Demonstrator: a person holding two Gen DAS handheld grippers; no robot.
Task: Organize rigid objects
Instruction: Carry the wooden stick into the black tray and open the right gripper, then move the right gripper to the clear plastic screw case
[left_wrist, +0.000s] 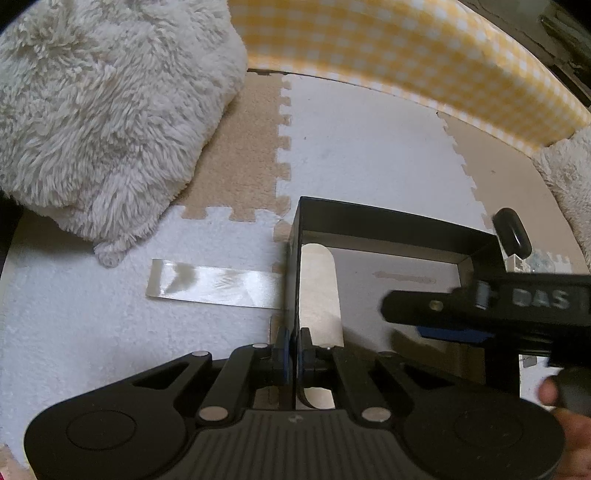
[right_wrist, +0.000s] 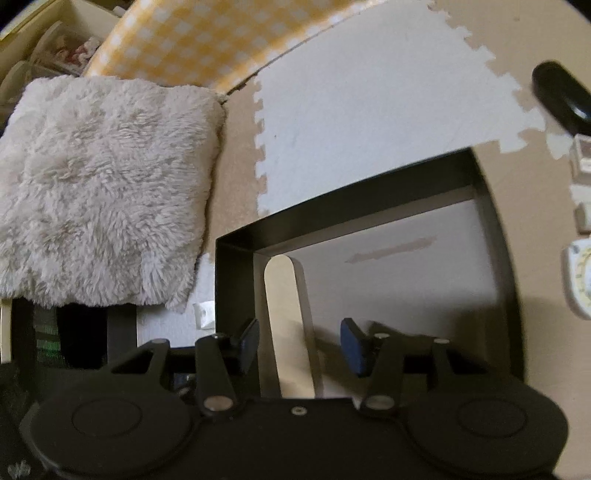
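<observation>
Black box (left_wrist: 388, 225) holding wooden stick (left_wrist: 319, 288), left tool (left_wrist: 294, 350) clamping its wall, right tool (right_wrist: 301, 345) seemingly parted.

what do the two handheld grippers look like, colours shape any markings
Both are matte black plastic. The left gripper and right gripper share round-lobed bases, angled linkage arms with silver pivot pins, and blue finger pads. The right one's side shows pale letters "DAS" in the left wrist view.

A fluffy cream cushion (left_wrist: 99, 122) is lying on the foam floor mat (left_wrist: 369, 147), touching a yellow checked pad (left_wrist: 406, 51) at the mat's far edge.
</observation>
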